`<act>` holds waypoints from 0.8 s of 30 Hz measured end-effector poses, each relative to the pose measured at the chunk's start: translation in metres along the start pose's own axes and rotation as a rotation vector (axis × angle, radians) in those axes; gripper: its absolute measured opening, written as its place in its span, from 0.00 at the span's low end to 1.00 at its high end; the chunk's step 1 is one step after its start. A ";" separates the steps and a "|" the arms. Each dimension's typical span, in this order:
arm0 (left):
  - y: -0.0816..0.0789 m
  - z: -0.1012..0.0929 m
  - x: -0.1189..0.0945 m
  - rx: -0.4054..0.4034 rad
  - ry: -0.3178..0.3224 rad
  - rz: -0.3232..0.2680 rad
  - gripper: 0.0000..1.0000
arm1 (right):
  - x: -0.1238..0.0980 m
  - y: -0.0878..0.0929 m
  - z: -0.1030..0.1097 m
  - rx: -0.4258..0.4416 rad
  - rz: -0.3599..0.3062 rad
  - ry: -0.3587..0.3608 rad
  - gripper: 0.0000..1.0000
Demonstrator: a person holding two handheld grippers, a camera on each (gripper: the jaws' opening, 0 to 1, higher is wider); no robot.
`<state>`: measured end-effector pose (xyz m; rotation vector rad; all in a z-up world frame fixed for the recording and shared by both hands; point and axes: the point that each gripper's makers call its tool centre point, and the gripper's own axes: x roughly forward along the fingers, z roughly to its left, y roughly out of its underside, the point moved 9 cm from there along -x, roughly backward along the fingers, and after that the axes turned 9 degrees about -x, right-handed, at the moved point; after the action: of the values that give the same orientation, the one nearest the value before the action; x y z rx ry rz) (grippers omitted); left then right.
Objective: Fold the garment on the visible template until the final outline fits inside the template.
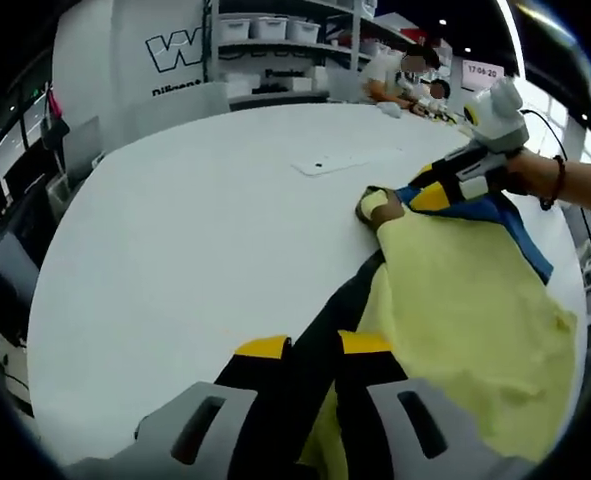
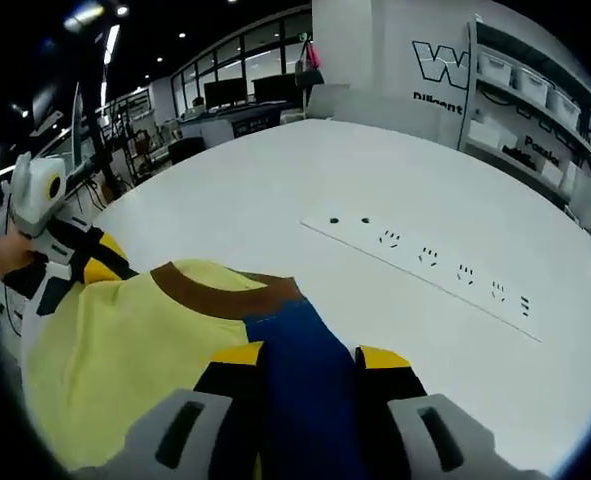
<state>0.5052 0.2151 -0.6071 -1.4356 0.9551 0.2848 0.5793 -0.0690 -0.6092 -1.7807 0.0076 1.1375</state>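
One yellow cotton tee with brown collar and blue panel [image 1: 465,310] is held above the white round desk [image 1: 195,250] by two grippers: left gripper [image 1: 313,345] clenched on its dark edge, right gripper [image 2: 307,355] clenched on the blue panel. Risk: a slipping pinch drops the cloth toward 5 o'clock off the desk; one white power strip [image 2: 425,262] sits at 1 o'clock, and I can't spot a template.

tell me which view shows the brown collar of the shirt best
The right gripper view: the brown collar curves unobstructed across the yellow shirt. The left gripper view shows just a foreshortened dark strip of it.
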 end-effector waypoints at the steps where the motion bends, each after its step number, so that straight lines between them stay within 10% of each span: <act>1: 0.000 0.000 0.000 0.000 0.000 0.001 0.17 | 0.000 0.001 -0.001 -0.014 0.002 0.007 0.24; 6: 0.001 0.000 0.000 -0.027 0.012 -0.001 0.07 | -0.001 0.002 0.001 -0.061 0.011 0.016 0.00; 24: -0.020 -0.014 -0.056 0.039 -0.062 -0.126 0.06 | -0.058 -0.001 0.004 -0.040 -0.077 0.031 0.00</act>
<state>0.4786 0.2190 -0.5522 -1.4367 0.8121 0.2147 0.5444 -0.0918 -0.5693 -1.8184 -0.0649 1.0617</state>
